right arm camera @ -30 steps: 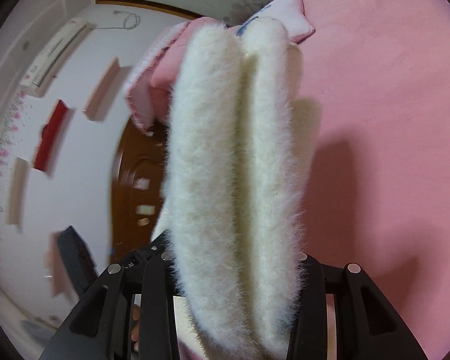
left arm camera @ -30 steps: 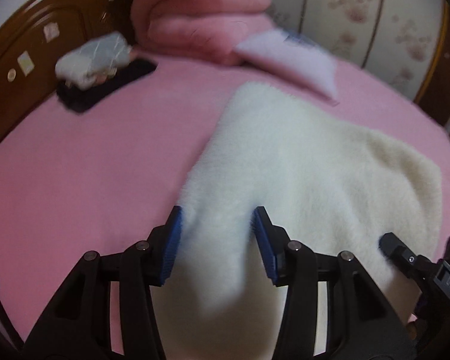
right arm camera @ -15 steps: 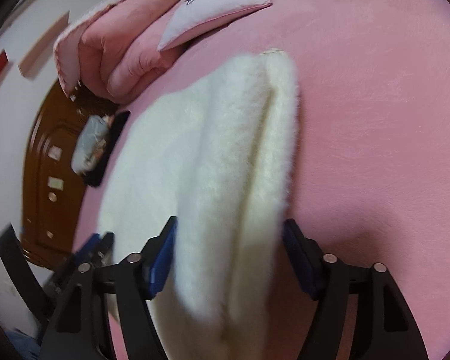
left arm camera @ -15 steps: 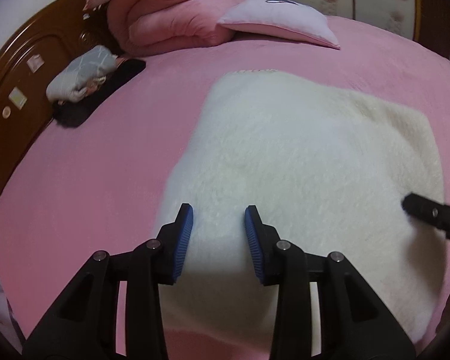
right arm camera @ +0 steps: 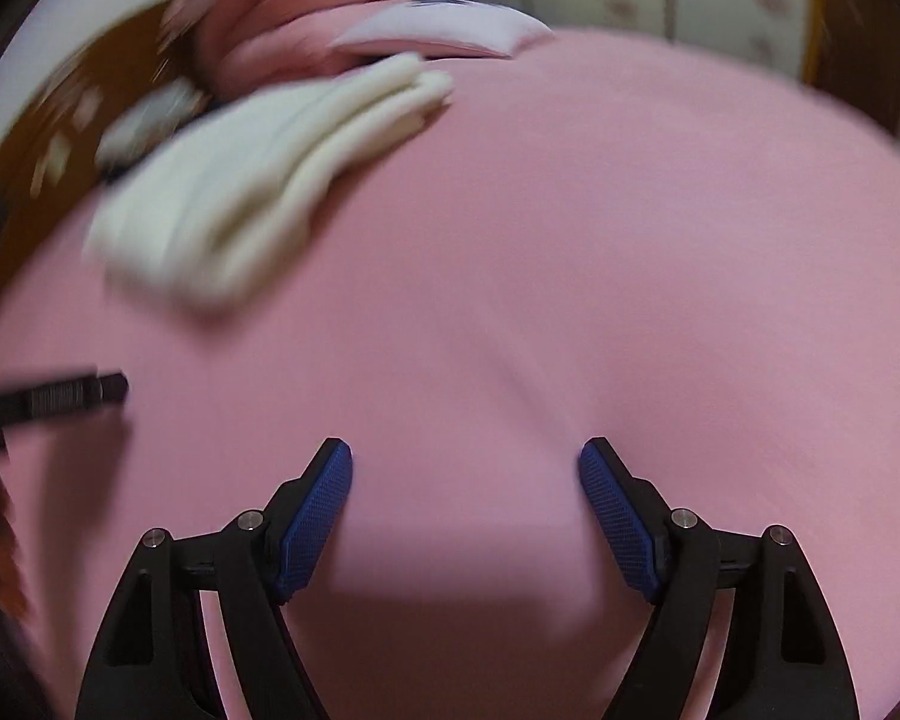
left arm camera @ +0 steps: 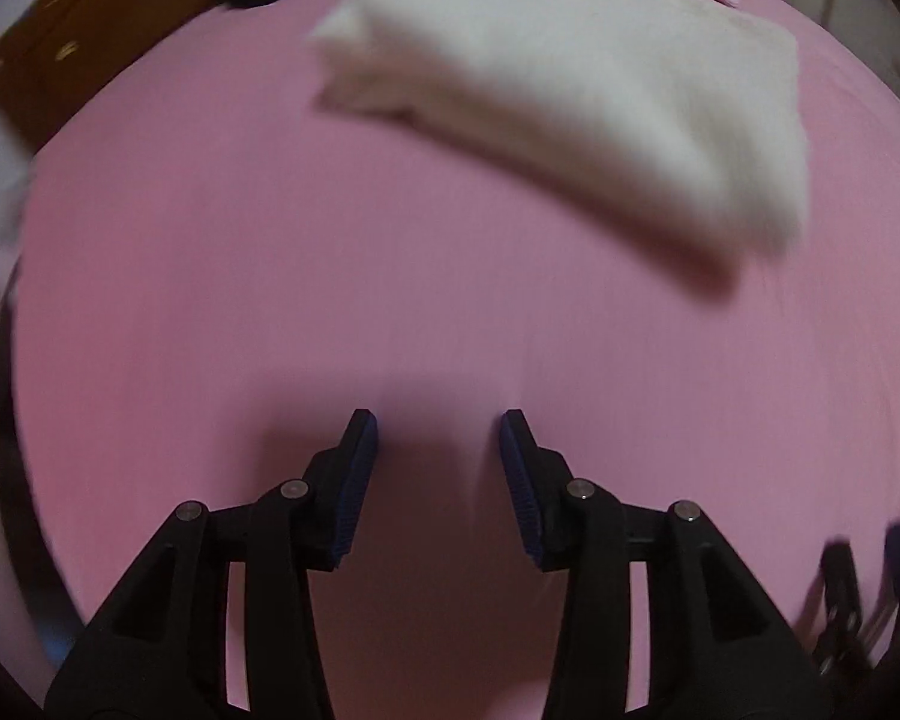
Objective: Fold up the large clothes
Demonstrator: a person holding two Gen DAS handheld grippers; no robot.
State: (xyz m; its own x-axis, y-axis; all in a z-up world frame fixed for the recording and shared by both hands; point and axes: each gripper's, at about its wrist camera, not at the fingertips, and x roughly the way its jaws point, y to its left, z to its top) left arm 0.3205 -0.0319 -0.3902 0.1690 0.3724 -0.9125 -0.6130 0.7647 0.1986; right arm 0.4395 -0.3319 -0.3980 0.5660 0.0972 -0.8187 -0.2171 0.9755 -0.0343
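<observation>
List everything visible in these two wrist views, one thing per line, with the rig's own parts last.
fleece garment: one, cream, folded, lying on the bed beyond both grippers
bed sheet: one, pink, covering the bed
pillow: one, pale lilac, behind the garment
bedding pile: one, pink, beside the pillow
headboard: one, brown wood, at the bed's far left
left gripper: one, black with blue pads, jaws opening, nothing between them
right gripper: one, black with blue pads, jaws opening, nothing between them

cream fluffy garment [left arm camera: 576, 96] folded in layers, lying flat on pink bed.
</observation>
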